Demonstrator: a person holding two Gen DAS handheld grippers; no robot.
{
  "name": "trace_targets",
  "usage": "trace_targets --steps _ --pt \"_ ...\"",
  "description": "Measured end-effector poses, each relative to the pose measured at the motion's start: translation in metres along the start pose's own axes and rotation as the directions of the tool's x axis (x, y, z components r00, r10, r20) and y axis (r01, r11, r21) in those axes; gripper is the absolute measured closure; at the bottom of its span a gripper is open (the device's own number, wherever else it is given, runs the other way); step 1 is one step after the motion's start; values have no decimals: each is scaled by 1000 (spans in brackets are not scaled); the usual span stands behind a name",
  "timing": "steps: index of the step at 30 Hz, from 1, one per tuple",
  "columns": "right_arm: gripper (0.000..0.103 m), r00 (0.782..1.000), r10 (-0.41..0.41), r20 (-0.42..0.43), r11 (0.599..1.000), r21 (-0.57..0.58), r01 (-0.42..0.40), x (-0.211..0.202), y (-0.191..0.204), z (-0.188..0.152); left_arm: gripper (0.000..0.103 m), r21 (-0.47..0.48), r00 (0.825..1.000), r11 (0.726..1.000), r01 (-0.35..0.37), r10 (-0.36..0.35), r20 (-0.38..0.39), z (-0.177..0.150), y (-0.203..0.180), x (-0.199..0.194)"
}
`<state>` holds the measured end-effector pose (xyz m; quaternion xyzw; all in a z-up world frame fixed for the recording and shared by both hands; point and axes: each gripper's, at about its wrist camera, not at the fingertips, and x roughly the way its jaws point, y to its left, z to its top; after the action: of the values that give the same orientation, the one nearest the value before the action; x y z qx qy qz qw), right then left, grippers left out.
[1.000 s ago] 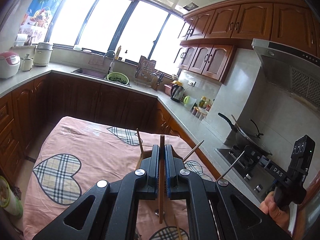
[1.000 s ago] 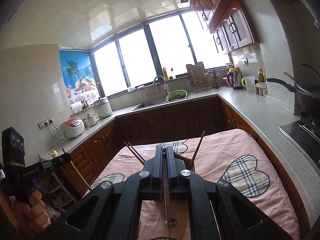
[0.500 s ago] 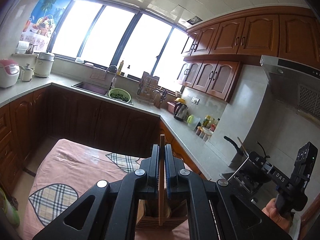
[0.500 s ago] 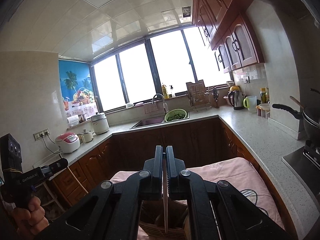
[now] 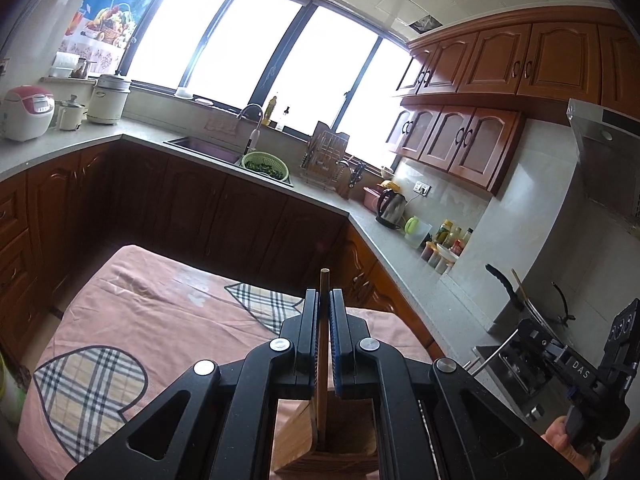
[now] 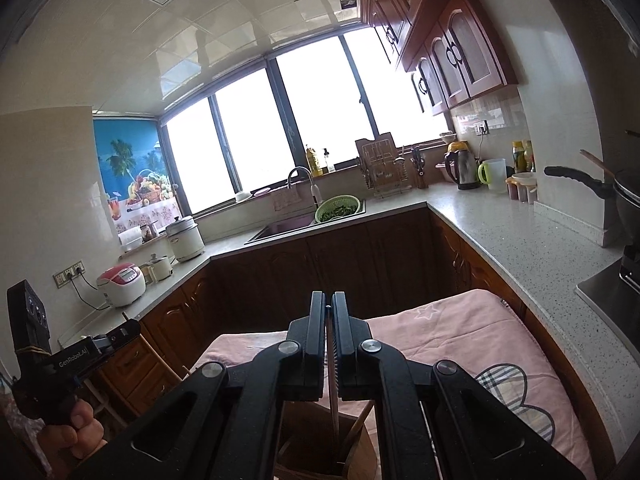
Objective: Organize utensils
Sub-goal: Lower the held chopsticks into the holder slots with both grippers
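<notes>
item: left gripper (image 5: 324,336). jaws pinched nearly together on a wooden chopstick (image 5: 322,344), which stands upright between the pads, its top poking above them and its lower end reaching down into the wooden holder (image 5: 320,440) directly beneath.

item: right gripper (image 6: 329,340). jaws likewise clamped almost fully, on a thin metal utensil (image 6: 333,408); i read it as a spoon handle, though the working end is hidden inside the same wooden holder (image 6: 312,440).

change noted: a second ago i had both tools hanging over the pink cloth (image 5: 132,312) with the holder ahead and loose sticks leaning out of it; now both grippers have travelled forward and lowered, and the holder sits right under each set of fingers. my judgement: both pieces are at the drop point, so loosening the grip is what remains for this pair.

item: holder. box of banded brown wood, open top, standing on the cloth-covered table. in the right view another brown stick (image 6: 358,424) leans inside it.

item: other gripper, seen at the frame edge of each view, with a hand (image 6: 82,432) on its grip.
</notes>
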<state>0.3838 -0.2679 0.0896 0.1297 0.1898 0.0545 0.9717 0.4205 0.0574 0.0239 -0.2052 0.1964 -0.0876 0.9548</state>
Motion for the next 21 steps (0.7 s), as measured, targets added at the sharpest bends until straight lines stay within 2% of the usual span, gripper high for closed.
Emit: trace_targets --steps 12,16,21 --pt "100 995 -34 -91 995 89 42 23 -28 -42 100 6 995 1000 -5 6 -96 -17 3 38" --pt "100 995 -41 -90 995 90 50 21 -29 -44 99 36 995 999 -16 19 -100 -16 0 45" --pt "100 994 -43 -96 995 88 52 21 -30 -43 99 32 994 999 -10 14 -109 -14 3 43"
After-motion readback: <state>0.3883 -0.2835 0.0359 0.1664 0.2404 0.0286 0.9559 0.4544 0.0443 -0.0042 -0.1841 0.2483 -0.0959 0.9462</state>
